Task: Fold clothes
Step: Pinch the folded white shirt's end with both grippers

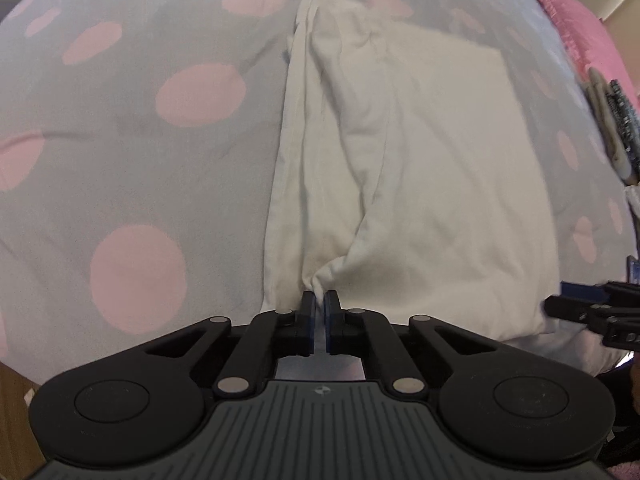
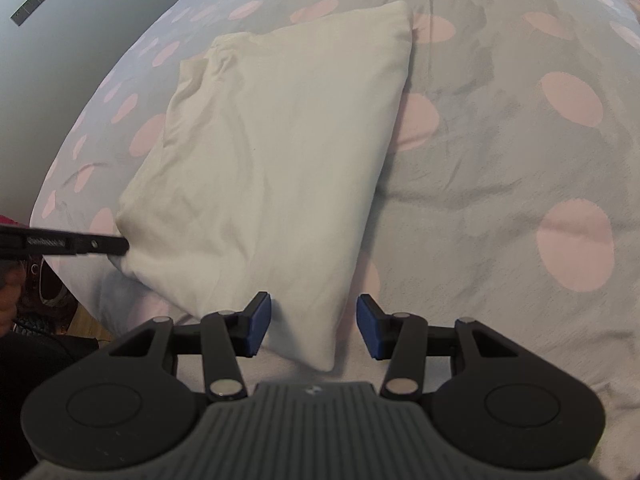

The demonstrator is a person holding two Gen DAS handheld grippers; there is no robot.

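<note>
On the bed, across a grey bedspread (image 1: 132,184) dotted with pink circles, we see a folded cream garment (image 1: 420,168) lying flat, and both of our grippers are at its near edge.

Starting from the left in the left wrist view, the bedspread runs bare and slightly creased up to the garment's long left edge, where several layers of cloth stack in narrow lengthwise folds. Our left gripper (image 1: 319,300) is pinched tight on a small bunched tuck of the garment at its near hem; the two blue-padded fingers (image 1: 308,312) stand almost touching, with only a thin sliver of cloth between them, and wrinkles fan out from that pinch up into the fabric. Further right the garment's top layer is smooth and broad. At the far right edge of this view the dark fingers of the right gripper (image 1: 588,312) reach in beside the garment's near right corner, and beyond the bedspread a pink frilled fabric (image 1: 576,20) and a grey patterned item (image 1: 616,120) lie at the bed's margin.

In the right wrist view, going from the left, the left gripper (image 2: 120,245) appears as a thin black bar meeting the garment's (image 2: 272,152) near left corner. Part of a hand (image 2: 8,300) shows at the lower left edge. The garment lies as a tilted rectangle, its nearest corner pointing down between our right gripper's (image 2: 313,328) fingers (image 2: 258,320), which stand wide apart and grasp nothing; the corner lies between them, and we cannot tell whether either pad touches it. To the right, only the spotted bedspread (image 2: 520,160) with soft creases.
</note>
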